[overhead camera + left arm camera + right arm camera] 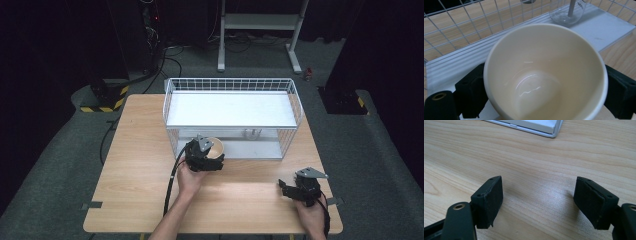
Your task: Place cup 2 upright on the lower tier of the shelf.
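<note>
Left gripper held the cream bowl by its sides; it could've clipped the wire rack at twelve o'clock. Right gripper sat wide, empty.

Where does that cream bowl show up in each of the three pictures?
High view: the cream bowl sits left of centre, at the front of the wire rack, in the left tongs.
Left gripper view: it covers the middle, between the black jaws.
Right gripper view: bare wooden table, no bowl.
Shared landmark: the rack's white shelf.
</note>
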{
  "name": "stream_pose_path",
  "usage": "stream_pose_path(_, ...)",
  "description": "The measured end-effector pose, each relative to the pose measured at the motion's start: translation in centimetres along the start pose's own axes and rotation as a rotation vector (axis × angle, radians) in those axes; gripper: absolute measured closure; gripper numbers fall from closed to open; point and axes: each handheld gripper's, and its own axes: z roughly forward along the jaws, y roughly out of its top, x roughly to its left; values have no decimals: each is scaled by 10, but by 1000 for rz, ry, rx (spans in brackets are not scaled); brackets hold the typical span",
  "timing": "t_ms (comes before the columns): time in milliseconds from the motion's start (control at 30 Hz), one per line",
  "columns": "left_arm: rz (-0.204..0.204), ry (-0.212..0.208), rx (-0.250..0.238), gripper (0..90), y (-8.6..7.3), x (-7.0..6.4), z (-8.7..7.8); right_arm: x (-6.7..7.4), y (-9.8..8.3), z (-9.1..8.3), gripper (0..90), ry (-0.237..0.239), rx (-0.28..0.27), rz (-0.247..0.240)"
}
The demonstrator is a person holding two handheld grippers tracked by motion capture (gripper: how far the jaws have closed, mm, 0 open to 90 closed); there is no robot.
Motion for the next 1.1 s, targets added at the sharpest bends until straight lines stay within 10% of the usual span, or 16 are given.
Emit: stream_pose_path(1100, -42, 45, -40, 12, -1, 5, 12, 0, 0, 0, 238, 0, 0, 0)
